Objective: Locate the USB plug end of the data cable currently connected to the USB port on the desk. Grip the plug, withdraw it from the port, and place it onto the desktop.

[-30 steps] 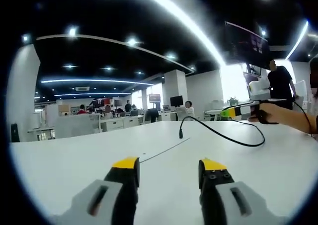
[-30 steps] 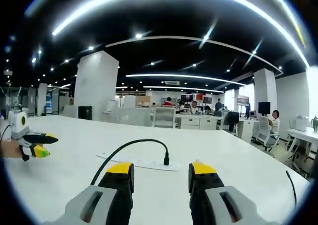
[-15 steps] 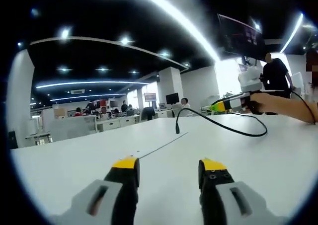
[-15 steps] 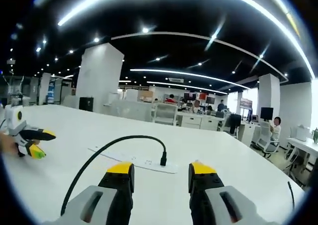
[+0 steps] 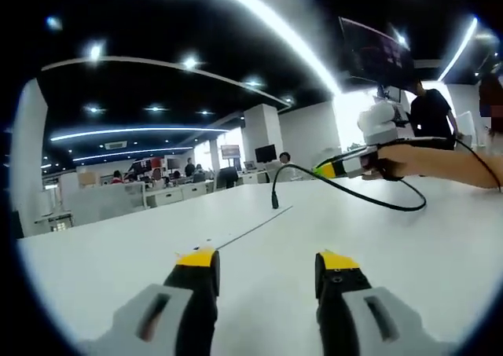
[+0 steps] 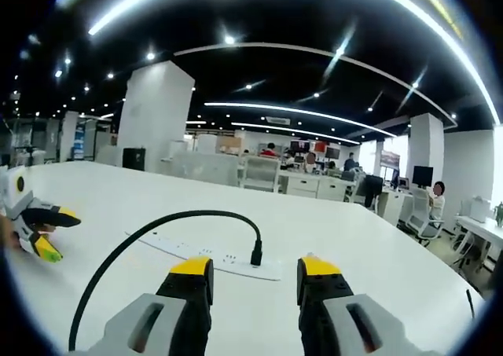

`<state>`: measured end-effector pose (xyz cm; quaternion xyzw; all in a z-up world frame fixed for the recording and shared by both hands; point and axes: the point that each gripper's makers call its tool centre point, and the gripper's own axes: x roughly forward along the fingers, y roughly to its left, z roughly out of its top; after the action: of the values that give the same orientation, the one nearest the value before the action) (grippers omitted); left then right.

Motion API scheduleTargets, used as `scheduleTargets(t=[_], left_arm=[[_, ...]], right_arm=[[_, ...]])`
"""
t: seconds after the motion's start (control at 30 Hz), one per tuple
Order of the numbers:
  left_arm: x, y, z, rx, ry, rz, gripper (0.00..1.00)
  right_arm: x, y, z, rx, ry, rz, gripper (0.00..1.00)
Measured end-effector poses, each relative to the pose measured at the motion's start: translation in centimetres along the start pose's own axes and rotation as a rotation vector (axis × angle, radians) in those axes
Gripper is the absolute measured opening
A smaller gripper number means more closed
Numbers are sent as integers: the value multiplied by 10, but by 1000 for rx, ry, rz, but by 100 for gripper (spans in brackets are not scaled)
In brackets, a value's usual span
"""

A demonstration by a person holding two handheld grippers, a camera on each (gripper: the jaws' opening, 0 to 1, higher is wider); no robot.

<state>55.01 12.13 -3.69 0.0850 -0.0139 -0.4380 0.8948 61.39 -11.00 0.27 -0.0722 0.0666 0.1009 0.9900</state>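
A black USB plug (image 6: 256, 255) stands upright in a white socket strip (image 6: 200, 252) on the white desk (image 6: 377, 238). Its black cable (image 6: 134, 242) arcs up from the plug and runs down to the left. My right gripper (image 6: 254, 266) is open just short of the plug, which lines up with the gap between the jaws. In the left gripper view the plug (image 5: 274, 199) rises from the strip (image 5: 253, 230), seen edge-on. There the right gripper (image 5: 334, 169) comes in from the right, held by a hand (image 5: 405, 159). My left gripper (image 5: 267, 259) is open and holds nothing. It also appears at the far left of the right gripper view, left gripper (image 6: 38, 224).
Beyond the desk lies an open office with rows of desks, chairs and seated people (image 6: 306, 163). A white pillar (image 6: 153, 116) stands at the back left. A person (image 5: 432, 114) stands at the right, under a hanging screen (image 5: 376, 53). Another thin cable (image 6: 471, 301) lies at the desk's right edge.
The right gripper has moved closer to the plug, and the strip looks larger in its view. In the left gripper view it has come further in toward the plug.
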Motion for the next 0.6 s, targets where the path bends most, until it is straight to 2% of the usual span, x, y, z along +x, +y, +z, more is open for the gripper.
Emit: scheduleTargets(t=[0.1, 0.27, 0.6], left_arm=[[4, -3, -2, 21, 7, -11, 45], [8, -1, 0, 0, -11, -15, 46], [21, 1, -2, -6, -6, -20, 48]], right_arm=[[8, 4, -6, 35, 13, 17, 41], [20, 5, -13, 25, 24, 10, 41], [41, 4, -12, 44, 8, 3, 40]])
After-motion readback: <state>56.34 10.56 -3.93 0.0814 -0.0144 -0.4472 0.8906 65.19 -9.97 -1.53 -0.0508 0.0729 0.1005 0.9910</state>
